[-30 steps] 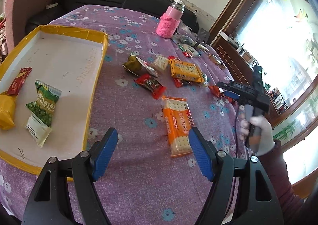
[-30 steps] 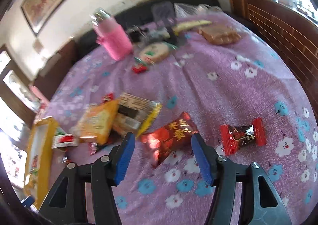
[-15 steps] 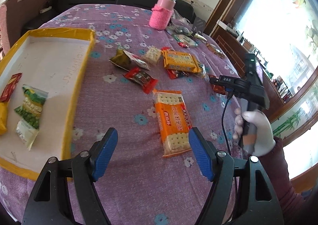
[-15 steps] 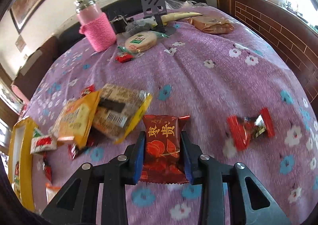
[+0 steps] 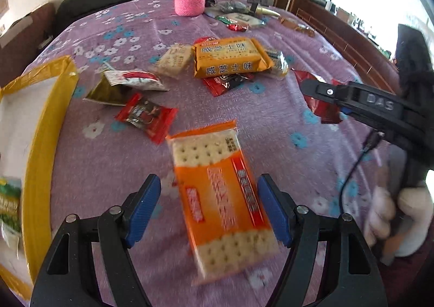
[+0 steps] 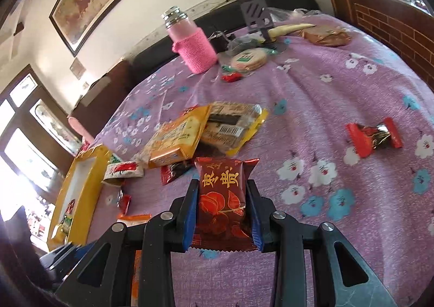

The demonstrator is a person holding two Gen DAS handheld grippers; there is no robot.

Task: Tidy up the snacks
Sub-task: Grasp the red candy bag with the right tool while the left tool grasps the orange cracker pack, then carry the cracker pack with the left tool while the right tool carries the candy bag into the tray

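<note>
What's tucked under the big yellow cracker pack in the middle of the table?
Under the yellow cracker pack, a dark red wrapper pokes out at the near edge, and a barcoded snack pack lies partly beneath its right end. How much more sits underneath is covered.

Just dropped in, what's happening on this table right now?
A person is sorting snacks with two handheld grippers. The right gripper is shut on a dark red snack packet. The left gripper is open, its jaws either side of an orange cracker pack lying on the purple tablecloth. More snacks lie loose; a few already sit in the yellow-rimmed tray.
</note>
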